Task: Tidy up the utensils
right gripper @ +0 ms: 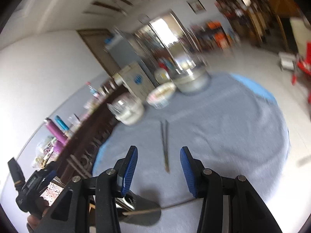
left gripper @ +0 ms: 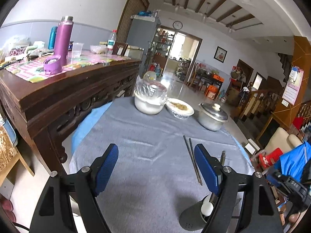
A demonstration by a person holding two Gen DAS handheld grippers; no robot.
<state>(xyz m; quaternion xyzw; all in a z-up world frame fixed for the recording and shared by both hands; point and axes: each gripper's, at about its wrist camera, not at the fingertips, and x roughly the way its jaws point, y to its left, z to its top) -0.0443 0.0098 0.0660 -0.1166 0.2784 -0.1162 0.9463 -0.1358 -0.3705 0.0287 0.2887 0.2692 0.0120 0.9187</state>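
1. The left gripper (left gripper: pixel 156 167) hangs above the grey tablecloth (left gripper: pixel 136 136), jaws spread wide, holding nothing.
2. The chopsticks (left gripper: pixel 192 161) lie side by side on that cloth, just inside the gripper's right finger.
3. A dark utensil holder (left gripper: pixel 191 220) sits nearer than the chopsticks.
4. The right gripper (right gripper: pixel 159 167) is spread, empty, above the chopsticks' near ends.
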